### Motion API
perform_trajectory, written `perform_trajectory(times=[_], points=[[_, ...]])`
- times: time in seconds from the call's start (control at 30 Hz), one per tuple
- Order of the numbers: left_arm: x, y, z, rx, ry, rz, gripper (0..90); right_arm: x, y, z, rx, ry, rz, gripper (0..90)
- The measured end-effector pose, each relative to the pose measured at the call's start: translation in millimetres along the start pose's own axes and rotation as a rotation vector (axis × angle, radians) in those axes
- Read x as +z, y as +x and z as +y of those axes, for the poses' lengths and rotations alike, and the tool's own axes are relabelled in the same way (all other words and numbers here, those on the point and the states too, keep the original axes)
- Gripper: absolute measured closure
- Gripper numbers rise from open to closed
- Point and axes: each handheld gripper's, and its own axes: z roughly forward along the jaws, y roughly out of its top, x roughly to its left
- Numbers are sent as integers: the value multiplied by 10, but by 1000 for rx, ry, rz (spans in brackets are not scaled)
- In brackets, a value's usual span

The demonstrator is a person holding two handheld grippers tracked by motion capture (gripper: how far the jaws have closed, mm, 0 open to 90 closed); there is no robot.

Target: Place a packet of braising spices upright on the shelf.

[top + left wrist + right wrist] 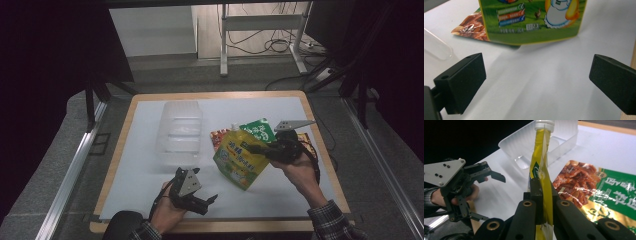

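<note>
A yellow-green spouted pouch (239,159) with a white cap hangs tilted above the white table top, and my right gripper (256,148) is shut on its right edge. In the right gripper view the pouch (541,170) stands edge-on, pinched between the two black jaws, cap at the top. My left gripper (209,202) rests low near the table's front edge, open, with nothing between its fingers. In the left gripper view the pouch's (531,20) lower end floats ahead of the wide-apart pads (461,82).
A clear plastic tub (180,131) stands left of the pouch. A reddish snack bag (576,182) and a green packet (259,130) lie flat behind and under it. The wooden table edge (220,226) runs along the front.
</note>
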Motion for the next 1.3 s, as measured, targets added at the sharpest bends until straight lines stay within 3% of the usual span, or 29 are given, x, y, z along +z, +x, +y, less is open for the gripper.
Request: perform_trajectory(times=[0.23,0.73,0.9,0.97,1.3], points=[[-35,26,-19,-8,9,16,7,-18,-39,88,-16,-11,-21,889],[-134,106,-81,-25,20,55,14,10,-180,330,-19,-61,15,888],[-153,117,-97,-22,30,64,19,33,-186,403,-32,-69,18,888],[-173,119,-105,-3,43,75,19,61,-191,464,-44,-73,18,888],[-227,137,-135,-15,43,88,20,163,-232,627,-66,-83,28,888]])
